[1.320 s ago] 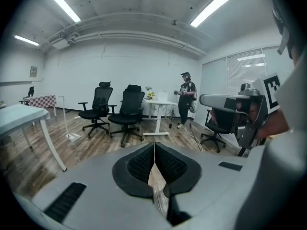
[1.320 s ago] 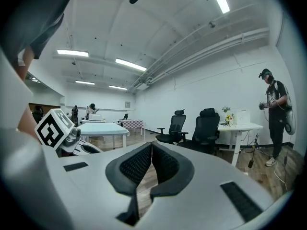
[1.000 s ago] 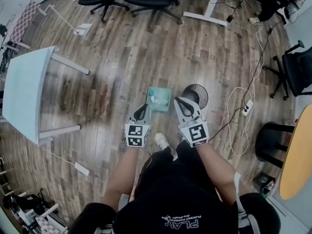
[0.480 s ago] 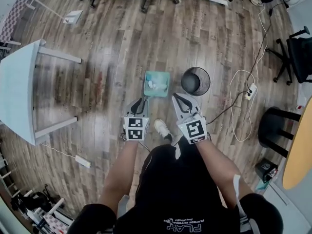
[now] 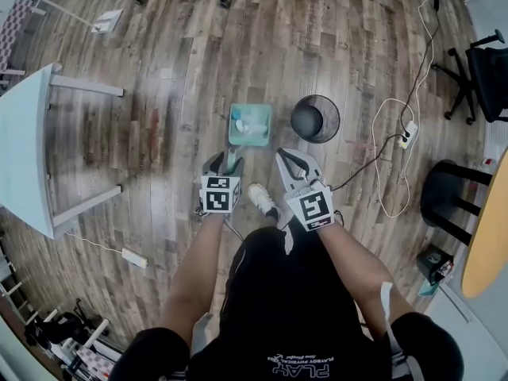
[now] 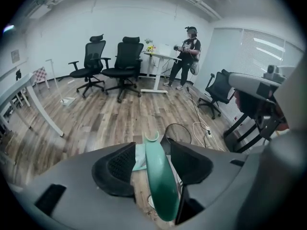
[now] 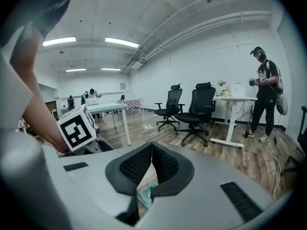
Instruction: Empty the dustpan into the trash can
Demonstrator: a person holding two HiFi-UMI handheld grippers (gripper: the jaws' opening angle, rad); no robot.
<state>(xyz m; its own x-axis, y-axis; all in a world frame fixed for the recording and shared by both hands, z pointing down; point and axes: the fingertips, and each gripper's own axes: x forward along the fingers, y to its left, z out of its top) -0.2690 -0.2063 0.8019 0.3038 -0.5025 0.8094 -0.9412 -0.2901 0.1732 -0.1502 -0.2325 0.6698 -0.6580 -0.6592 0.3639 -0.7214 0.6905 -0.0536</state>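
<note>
Straddling the handle of the dustpan, the left gripper has just been opening its jaws, which stand apart with the handle loose between them. The right gripper, jaws together and empty, hangs just right of that handle. The dustpan lies on the floor, with the trash can just beside its right edge and bare floor on its left.

"PLAY" in white, upside down, black shirt
</note>
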